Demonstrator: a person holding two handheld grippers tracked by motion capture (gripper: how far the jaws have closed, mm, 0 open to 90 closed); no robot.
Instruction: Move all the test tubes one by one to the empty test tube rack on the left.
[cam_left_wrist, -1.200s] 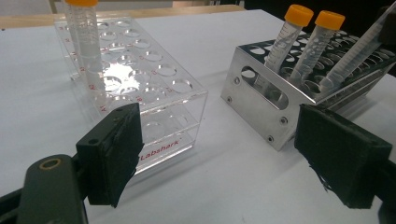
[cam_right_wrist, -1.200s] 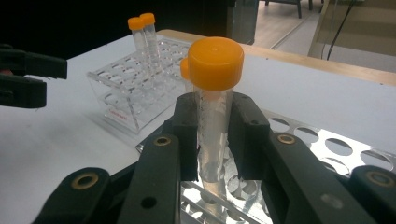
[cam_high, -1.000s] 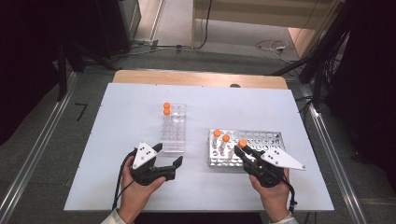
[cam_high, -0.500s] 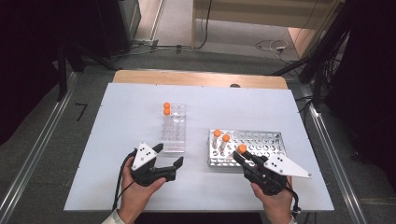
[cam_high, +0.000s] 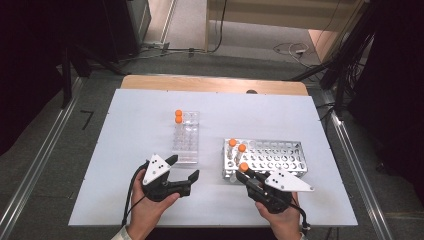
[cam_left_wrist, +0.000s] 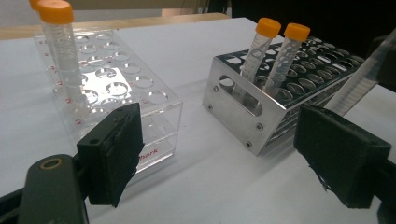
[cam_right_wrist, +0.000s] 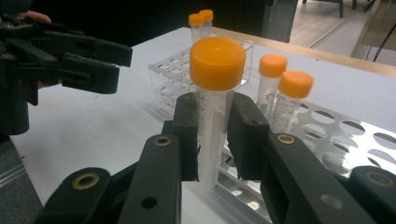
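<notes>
Right gripper (cam_right_wrist: 215, 140) is clamped on 1 clear plastic tube with an orange screw cap (cam_right_wrist: 217, 63), gripped just below the cap so the tube stays upright and the cap stays free. In the high view this gripper (cam_high: 246, 176) holds the tube (cam_high: 243, 167) at the near edge of the perforated metal rack (cam_high: 280, 150), judged to be a transfer between racks. Left gripper (cam_high: 182, 170) rests on the table with jaws apart and nothing between them, near the front of the clear acrylic rack (cam_high: 186, 150); it appears to be on standby.

2 more orange-capped tubes (cam_high: 237, 146) stand in the near-left holes of the metal rack. 2 orange-capped tubes (cam_high: 178, 116) stand at the far end of the acrylic rack; the remaining holes are vacant.

Both racks sit on a white tabletop (cam_high: 130, 130) with a wooden strip (cam_high: 210, 84) along the far edge. Beyond it lie a grey floor (cam_high: 240, 55), loose cables (cam_high: 290, 49) and dark equipment.
</notes>
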